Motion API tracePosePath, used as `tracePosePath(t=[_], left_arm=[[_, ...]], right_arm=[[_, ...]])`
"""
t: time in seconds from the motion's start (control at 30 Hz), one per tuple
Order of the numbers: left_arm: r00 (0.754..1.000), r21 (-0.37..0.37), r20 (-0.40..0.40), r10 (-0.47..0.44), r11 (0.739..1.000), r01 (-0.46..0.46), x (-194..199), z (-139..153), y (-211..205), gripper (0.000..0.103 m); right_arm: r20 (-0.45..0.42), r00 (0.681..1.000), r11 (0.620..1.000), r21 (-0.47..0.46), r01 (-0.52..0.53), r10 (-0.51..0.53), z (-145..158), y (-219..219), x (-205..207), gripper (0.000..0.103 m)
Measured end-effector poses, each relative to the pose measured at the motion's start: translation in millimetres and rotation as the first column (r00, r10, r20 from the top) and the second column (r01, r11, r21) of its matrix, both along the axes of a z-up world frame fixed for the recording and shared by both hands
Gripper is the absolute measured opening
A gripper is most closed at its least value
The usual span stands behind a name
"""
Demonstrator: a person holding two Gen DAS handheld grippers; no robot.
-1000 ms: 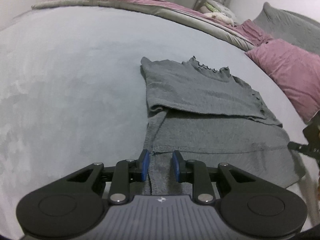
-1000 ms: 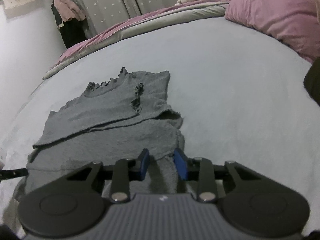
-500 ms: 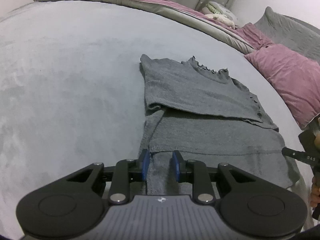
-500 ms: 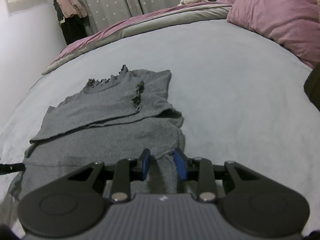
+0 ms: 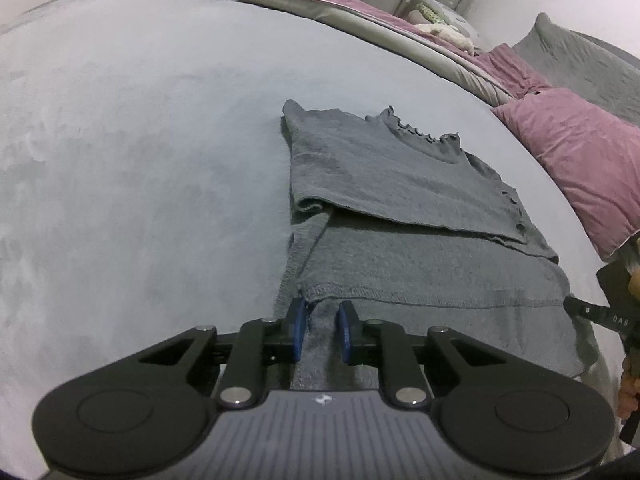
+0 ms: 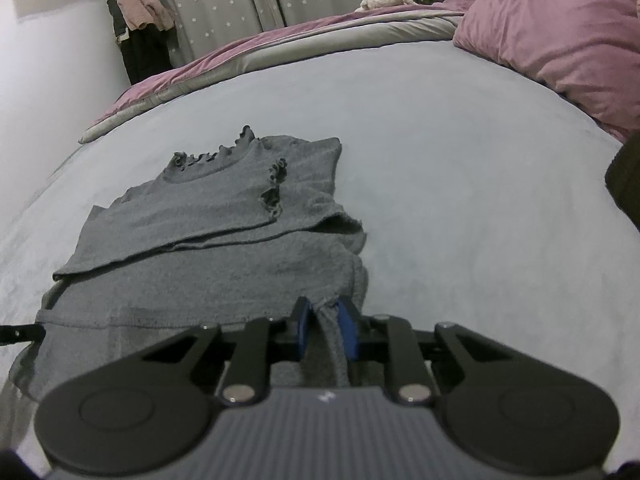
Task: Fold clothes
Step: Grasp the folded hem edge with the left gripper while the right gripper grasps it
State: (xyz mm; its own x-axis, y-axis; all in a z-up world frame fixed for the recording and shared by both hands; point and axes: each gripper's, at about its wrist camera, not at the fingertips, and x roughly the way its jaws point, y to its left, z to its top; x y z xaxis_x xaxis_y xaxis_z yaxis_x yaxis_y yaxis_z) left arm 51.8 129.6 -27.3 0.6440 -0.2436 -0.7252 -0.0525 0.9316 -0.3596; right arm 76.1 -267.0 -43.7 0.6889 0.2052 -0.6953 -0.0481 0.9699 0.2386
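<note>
1. a grey top (image 5: pixel 400 184) lies flat on the bed (image 5: pixel 140 160), a little right of the middle in the left wrist view and left of the middle in the right wrist view.
2. the top is partly folded: the upper part with the ruffled collar (image 5: pixel 420 132) lies over the lower part, and a hem line runs across the lower part near the grippers.
3. the left gripper (image 5: pixel 320 334) is at the near left corner of the top. its jaws have just been closing, the blue pads (image 5: pixel 298 334) stand close together, and a strip of the grey cloth runs between them and looks pinched.
4. the right gripper (image 6: pixel 325 330) is at the near right corner of the top. its jaws also have just been closing, and the cloth between the blue pads (image 6: pixel 348 332) is bunched into a narrow fold, so it is clamped on the top.
5. in the left wrist view the tip of the right gripper shows at the right edge, near the other corner of the top, with some fingers (image 5: pixel 628 392) of the person beside it.
6. a pink pillow (image 5: pixel 580 160) lies at the head of the bed, apart from the top.
7. behind the bed hang grey curtains (image 6: pixel 240 4) with small stars, and some clothes (image 6: pixel 140 28) hang near the wall.
</note>
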Motion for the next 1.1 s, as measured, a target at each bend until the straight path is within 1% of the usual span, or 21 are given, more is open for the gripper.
tracePosePath(t=[0.1, 0.13, 0.17, 0.2, 0.3, 0.4, 0.63, 0.8, 0.87, 0.93, 1.1], left_arm=[[1.0, 0.011, -0.002, -0.002, 1.0, 0.002, 2.2, -2.9, -2.7, 0.016], [1.0, 0.023, 0.003, -0.005, 1.0, 0.005, 1.6, -2.6, -4.5, 0.015], [1.0, 0.035, 0.01, -0.009, 0.999, 0.009, 0.6, -2.0, -6.4, 0.011], [1.0, 0.05, 0.02, -0.017, 0.999, 0.016, -1.9, -0.6, -8.7, 0.005], [0.998, 0.076, 0.057, -0.023, 0.997, 0.019, -9.9, 5.1, -12.0, 0.004], [0.995, 0.086, 0.097, -0.017, 0.996, 0.009, -16.9, 11.0, -11.7, 0.004], [0.986, 0.093, 0.17, -0.005, 0.996, -0.011, -24.3, 20.5, -10.7, 0.004], [0.976, 0.092, 0.215, 0.029, 0.995, -0.05, -28.5, 25.9, -7.6, 0.004], [0.976, 0.087, 0.214, 0.038, 0.995, -0.058, -26.6, 25.4, -6.9, 0.004], [0.979, 0.104, 0.201, 0.04, 0.993, -0.062, -22.2, 22.5, -8.1, 0.004], [0.982, 0.128, 0.181, 0.057, 0.988, -0.081, -9.7, 13.6, -11.9, 0.004]], right_arm=[[-0.001, 1.0, 1.0, -0.003, 0.0, 0.0, -0.4, 0.7, 0.1, 0.019], [-0.001, 1.0, 1.0, -0.007, 0.0, 0.0, -0.7, 1.4, 0.3, 0.019], [0.002, 1.0, 1.0, -0.011, 0.002, -0.002, -1.0, 2.1, 0.2, 0.018], [0.007, 1.0, 1.0, -0.017, 0.005, -0.005, -0.9, 3.0, -0.6, 0.017], [0.035, 0.999, 0.999, -0.036, 0.017, -0.016, 0.7, 5.5, -5.3, 0.013], [0.071, 0.997, 0.998, -0.06, 0.025, -0.021, 3.9, 8.6, -11.8, 0.011], [0.166, 0.986, 0.99, -0.133, 0.035, -0.012, 13.7, 16.8, -27.7, 0.01], [0.229, 0.973, 0.984, -0.166, 0.059, -0.02, 20.4, 18.5, -35.3, 0.01], [0.243, 0.97, 0.983, -0.171, 0.066, -0.023, 21.9, 18.5, -34.9, 0.01], [0.252, 0.967, 0.983, -0.172, 0.067, -0.022, 22.9, 18.7, -33.5, 0.01], [0.239, 0.971, 0.982, -0.181, 0.051, -0.006, 17.4, 22.1, -17.7, 0.01]])
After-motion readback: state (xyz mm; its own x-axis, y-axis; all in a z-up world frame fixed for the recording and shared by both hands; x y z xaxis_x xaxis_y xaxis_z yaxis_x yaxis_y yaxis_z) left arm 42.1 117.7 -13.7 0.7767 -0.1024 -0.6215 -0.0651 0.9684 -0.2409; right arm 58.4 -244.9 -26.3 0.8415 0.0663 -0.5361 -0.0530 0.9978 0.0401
